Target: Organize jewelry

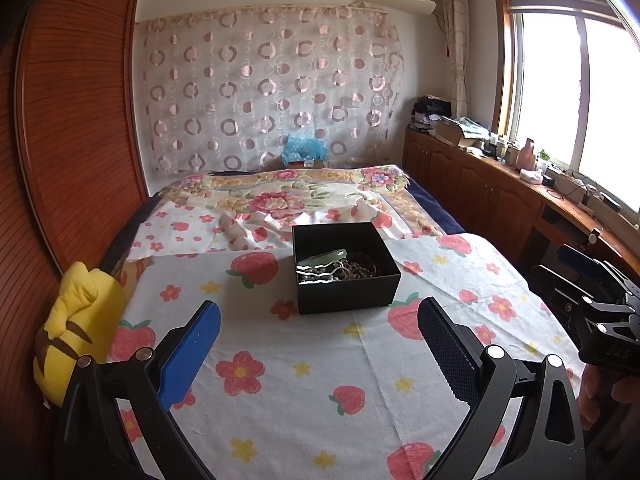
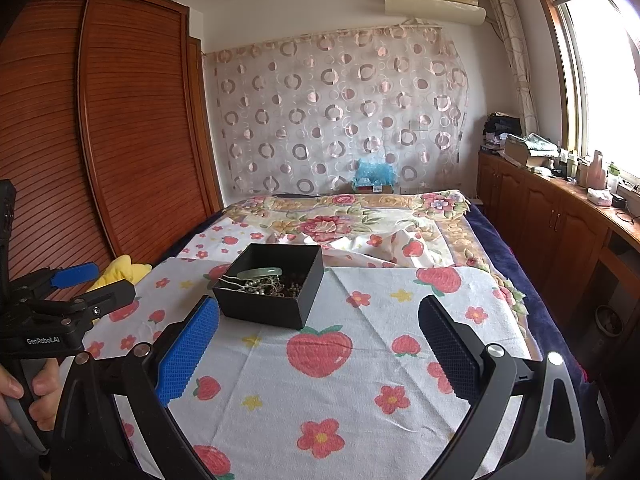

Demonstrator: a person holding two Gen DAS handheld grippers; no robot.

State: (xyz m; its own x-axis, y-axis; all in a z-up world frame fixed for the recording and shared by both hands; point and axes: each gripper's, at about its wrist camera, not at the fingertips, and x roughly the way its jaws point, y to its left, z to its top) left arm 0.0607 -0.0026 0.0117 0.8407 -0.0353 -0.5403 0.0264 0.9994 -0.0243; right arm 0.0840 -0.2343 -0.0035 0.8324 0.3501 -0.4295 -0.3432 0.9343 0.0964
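1. black box (image 1: 346,268) sits open-topped on the strawberry-print cloth (image 1: 320,380) on the bed (image 1: 280,196). jewelry (image 1: 340,266) lies heaped inside it: a pale green bangle, pearl-like beads, darker chains, all tangled.
2. left tool (image 1: 318,346): pads spread wide, gripping nothing, hovering over the cloth. right tool (image 2: 318,346): same, wide apart and empty.
3. key relation: from the left tool the box is straight ahead, centred between the pads. from the right tool it's ahead and off to the left, just past the blue pad tip. neither touches it. can't tell for sure which is nearer; the left is the better lined up.
4. the bangle's long axis runs roughly side to side across the box, lying on top of the heap.
5. nothing loose shows on the cloth. this fits jewelry all gathered in, or a tangle awaiting sorting.
6. readable text: "GenRobot.AI" on the left tool body in the right wrist view. no label visible on the box.
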